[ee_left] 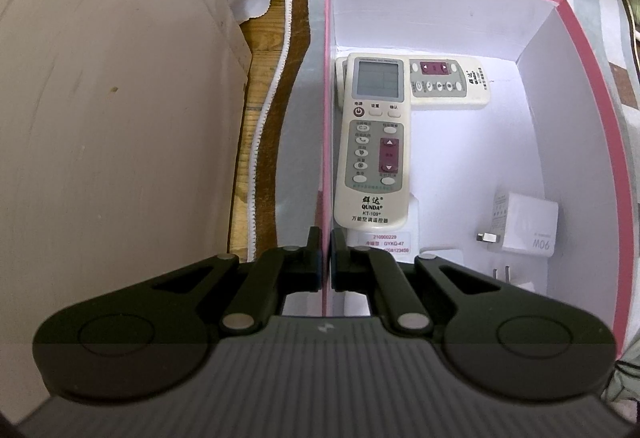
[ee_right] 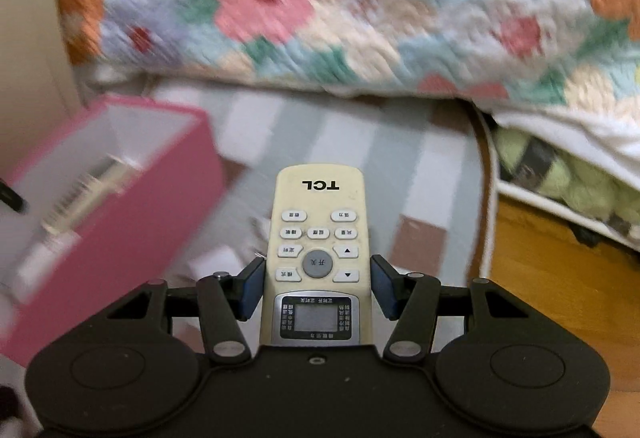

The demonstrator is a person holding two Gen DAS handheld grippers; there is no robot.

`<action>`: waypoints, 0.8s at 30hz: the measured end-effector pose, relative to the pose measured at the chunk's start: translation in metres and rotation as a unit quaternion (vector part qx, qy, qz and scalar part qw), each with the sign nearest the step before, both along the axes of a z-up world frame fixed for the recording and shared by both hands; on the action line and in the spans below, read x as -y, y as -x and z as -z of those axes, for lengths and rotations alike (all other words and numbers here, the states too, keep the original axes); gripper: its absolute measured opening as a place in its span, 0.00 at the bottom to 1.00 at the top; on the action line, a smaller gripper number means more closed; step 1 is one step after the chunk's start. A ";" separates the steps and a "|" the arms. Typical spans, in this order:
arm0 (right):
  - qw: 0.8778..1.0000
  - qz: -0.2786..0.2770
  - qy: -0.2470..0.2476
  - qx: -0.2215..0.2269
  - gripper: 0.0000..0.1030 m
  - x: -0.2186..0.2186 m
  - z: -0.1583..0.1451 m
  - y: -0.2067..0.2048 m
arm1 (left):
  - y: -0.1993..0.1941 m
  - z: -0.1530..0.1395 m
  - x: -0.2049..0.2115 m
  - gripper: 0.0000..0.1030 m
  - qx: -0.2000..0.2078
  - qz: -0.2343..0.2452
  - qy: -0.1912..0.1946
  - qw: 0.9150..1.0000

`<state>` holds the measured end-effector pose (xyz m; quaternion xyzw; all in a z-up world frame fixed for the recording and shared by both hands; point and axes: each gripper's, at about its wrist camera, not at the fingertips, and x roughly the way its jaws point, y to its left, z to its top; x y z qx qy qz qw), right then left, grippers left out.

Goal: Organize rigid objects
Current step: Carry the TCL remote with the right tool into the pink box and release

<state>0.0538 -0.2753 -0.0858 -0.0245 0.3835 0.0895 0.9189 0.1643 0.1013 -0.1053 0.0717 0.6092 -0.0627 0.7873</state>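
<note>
QUNDA KT-109+ on the boxed remote [ee_left: 372, 142] — TCL on the held remote [ee_right: 316, 238].

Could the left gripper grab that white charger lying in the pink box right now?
Probably not as it stands. The left gripper is shut on the wall of the pink box. Nothing lies over the charger, so it would have to let go and open first.

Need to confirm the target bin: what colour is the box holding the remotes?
Pink outside and rim, white inside: the box shows best in the left wrist view.
</note>
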 end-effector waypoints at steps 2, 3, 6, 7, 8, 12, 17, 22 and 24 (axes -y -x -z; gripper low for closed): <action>1.000 -0.014 -0.020 0.011 0.59 -0.013 -0.016 0.003 | 0.000 0.000 0.000 0.03 0.001 0.000 -0.001 1.000; 0.999 -0.021 -0.030 0.015 0.59 -0.020 -0.024 0.003 | 0.001 -0.001 0.001 0.03 0.002 0.001 -0.002 1.000; 0.997 -0.069 -0.039 0.023 0.59 -0.048 -0.043 -0.001 | 0.000 -0.001 0.001 0.03 0.000 -0.002 0.002 1.000; 0.995 -0.087 -0.029 0.027 0.59 -0.060 -0.048 -0.004 | 0.000 -0.001 0.000 0.03 0.000 -0.005 0.006 1.000; 0.993 -0.112 -0.014 0.031 0.59 -0.075 -0.052 -0.008 | -0.001 -0.002 -0.001 0.02 0.003 -0.008 0.010 1.000; 0.971 -0.232 0.050 0.017 0.59 -0.132 -0.056 -0.033 | -0.002 -0.007 -0.001 0.03 0.021 -0.014 0.013 1.000; 0.905 -0.392 0.159 -0.049 0.59 -0.198 -0.028 -0.070 | 0.000 -0.008 0.006 0.03 0.033 0.002 -0.008 0.999; 0.843 -0.469 0.239 -0.109 0.59 -0.234 0.012 -0.090 | -0.004 -0.005 -0.004 0.02 0.025 -0.013 0.018 0.999; 0.822 -0.495 0.254 -0.123 0.59 -0.240 0.025 -0.094 | -0.003 -0.004 -0.003 0.02 0.026 -0.017 0.018 0.999</action>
